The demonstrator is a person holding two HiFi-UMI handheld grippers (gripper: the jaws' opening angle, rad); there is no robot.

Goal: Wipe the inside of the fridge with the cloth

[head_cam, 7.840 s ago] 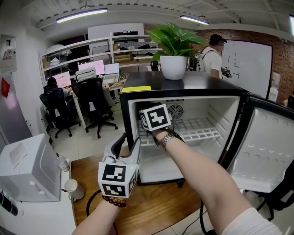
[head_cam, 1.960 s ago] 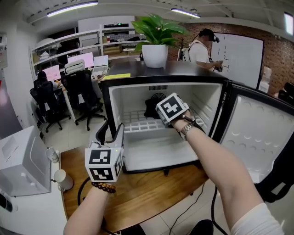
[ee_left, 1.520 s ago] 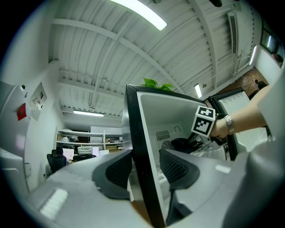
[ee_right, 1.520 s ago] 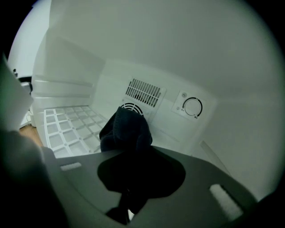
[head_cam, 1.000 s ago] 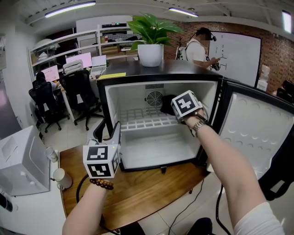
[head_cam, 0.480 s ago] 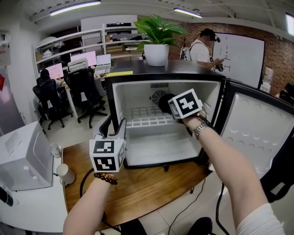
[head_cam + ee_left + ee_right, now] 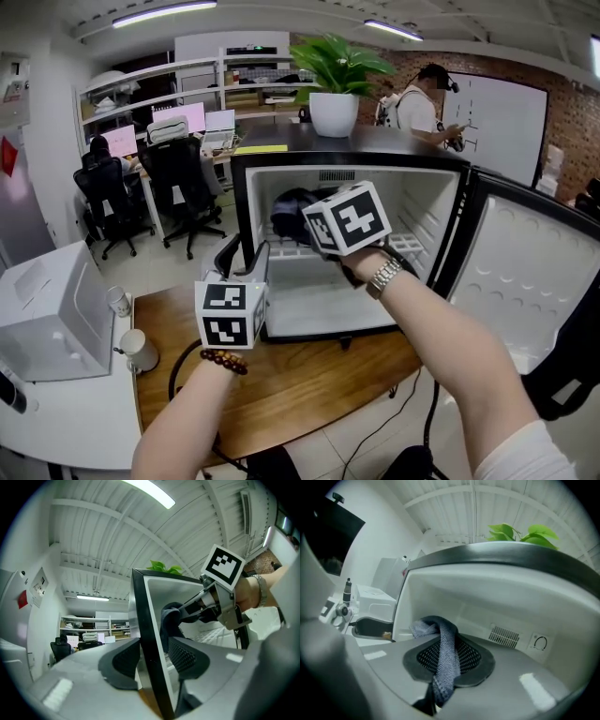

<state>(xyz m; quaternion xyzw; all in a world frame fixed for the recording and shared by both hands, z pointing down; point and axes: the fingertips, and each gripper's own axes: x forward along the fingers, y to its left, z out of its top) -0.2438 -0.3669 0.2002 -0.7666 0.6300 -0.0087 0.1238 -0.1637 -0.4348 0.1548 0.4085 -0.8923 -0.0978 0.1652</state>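
The black mini fridge (image 7: 349,159) stands open on a wooden platform (image 7: 309,375), its door (image 7: 525,272) swung to the right. My right gripper (image 7: 305,220) is inside at the upper left, shut on a dark blue-grey cloth (image 7: 289,208) near the left inner wall. In the right gripper view the cloth (image 7: 440,644) drapes over the pad of my right gripper (image 7: 436,686). My left gripper (image 7: 246,261) straddles the fridge's left wall (image 7: 140,620), pads against both sides. The left gripper view shows my left gripper (image 7: 152,660) and the cloth (image 7: 168,620).
A potted plant (image 7: 339,89) and a yellow sheet (image 7: 261,148) sit on the fridge top. A white wire shelf (image 7: 403,246) spans the interior. A white box (image 7: 47,309) and two cups (image 7: 141,349) stand at left. Office chairs (image 7: 183,183) and a person (image 7: 422,103) are behind.
My right gripper has swept the cloth from the right side of the fridge interior across to the upper left. The left gripper has stayed on the left wall.
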